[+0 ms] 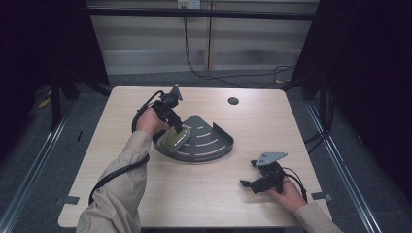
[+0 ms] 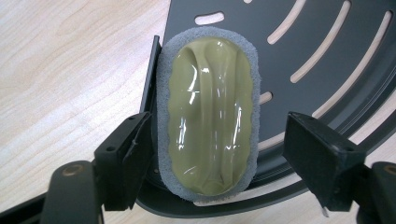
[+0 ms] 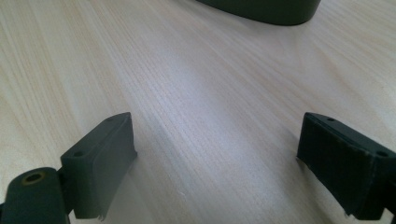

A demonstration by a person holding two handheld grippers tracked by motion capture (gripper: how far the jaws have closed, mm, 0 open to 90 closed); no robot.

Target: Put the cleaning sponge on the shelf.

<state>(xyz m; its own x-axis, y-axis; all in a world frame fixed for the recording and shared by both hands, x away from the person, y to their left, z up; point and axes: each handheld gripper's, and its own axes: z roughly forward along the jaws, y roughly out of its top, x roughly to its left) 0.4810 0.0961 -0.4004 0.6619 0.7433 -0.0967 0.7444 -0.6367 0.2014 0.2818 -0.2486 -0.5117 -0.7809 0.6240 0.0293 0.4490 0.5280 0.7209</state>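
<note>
Fingers, left gripper [image 2: 215, 156]: spread, either side of the sponge [image 2: 208, 116], right one clear of it
Sponge: between them, in the dark slotted tray [image 2: 327, 56]
Right gripper [image 3: 217, 163]: fingers wide (bare desk [image 3: 187, 93] between)

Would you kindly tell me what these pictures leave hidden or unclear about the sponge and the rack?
- Sponge underside: left gripper view, hidden by its own olive top.
- Corner rack: left gripper view, cut off by the frame's edges; right gripper view, only a rim sliver at the top edge.
- Sponge in the high view: partly covered by the left tool.
</note>
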